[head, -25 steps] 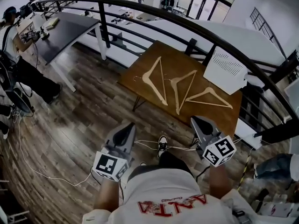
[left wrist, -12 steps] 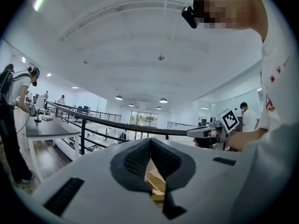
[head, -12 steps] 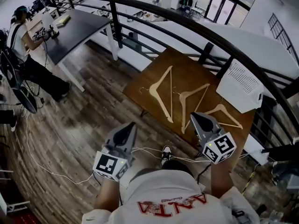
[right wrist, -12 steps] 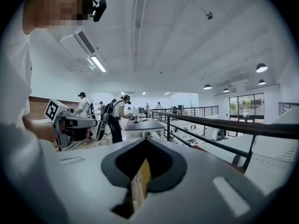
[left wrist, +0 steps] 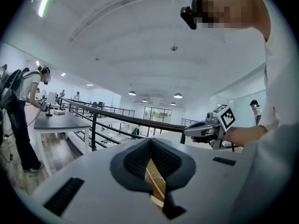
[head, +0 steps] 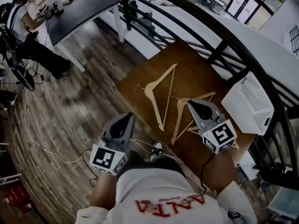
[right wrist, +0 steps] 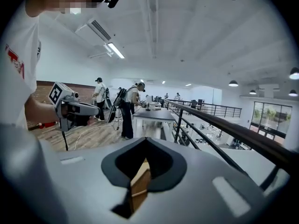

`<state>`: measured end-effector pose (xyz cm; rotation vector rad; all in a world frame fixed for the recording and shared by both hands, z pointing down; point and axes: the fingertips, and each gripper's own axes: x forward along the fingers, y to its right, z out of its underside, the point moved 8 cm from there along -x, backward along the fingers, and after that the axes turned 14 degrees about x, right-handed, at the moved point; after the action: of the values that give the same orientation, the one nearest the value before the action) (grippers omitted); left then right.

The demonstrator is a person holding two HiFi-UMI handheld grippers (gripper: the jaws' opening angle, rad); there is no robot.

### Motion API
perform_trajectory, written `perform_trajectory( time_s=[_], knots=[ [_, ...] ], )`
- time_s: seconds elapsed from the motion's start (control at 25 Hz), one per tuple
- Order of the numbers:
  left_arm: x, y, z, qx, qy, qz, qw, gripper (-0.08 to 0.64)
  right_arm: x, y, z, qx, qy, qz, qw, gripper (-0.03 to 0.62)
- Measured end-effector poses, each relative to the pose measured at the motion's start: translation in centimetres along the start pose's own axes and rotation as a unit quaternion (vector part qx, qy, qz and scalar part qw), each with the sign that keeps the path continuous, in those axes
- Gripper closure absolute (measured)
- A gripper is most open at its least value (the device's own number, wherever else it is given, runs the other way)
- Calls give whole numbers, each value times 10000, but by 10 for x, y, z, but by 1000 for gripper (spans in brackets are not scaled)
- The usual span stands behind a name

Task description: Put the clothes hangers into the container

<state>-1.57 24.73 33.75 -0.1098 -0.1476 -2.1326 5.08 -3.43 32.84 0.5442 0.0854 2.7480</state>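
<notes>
Head view: wooden table (head: 140, 73) stands against the black railing (head: 224, 36). The clothes hangers (head: 149, 90) lie flat on the table's middle, two in plain sight and a third mostly covered by the right gripper (head: 195, 107). White perforated container (head: 250, 101) sits at the table's right end, apart from the hangers. None of the hangers is in it.

Right gripper hangs over the table's near part. Left gripper (head: 125, 121) hangs off the table's near-left edge, above the plank floor.

Left gripper view: jaws pressed together and empty, with a sliver of table wood showing below them. The right gripper (left wrist: 205, 129) shows side-on, which the head view does not give.

Right gripper view: jaws likewise together, holding nothing. Beyond the table's left are the left gripper (right wrist: 74, 108) and people (right wrist: 128, 108) standing at a dark desk (right wrist: 152, 114). No hanger or container shows in either gripper view.
</notes>
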Motion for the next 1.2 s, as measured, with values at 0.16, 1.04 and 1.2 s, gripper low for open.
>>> perform_trajectory(
  time_s=[0.16, 1.04, 1.2],
  knots=[
    [21, -5, 16, -183, -192, -131, 9996, 551, 42, 25, 6, -308, -549, -264, 9977, 592],
    [132, -100, 130, -619, -657, 159, 9958, 551, 319, 99, 123, -3996, -4256, -1782, 7921, 399],
    [142, -109, 145, -771, -743, 112, 9942, 551, 341, 107, 145, -4356, -4700, -2100, 7384, 385]
  ],
)
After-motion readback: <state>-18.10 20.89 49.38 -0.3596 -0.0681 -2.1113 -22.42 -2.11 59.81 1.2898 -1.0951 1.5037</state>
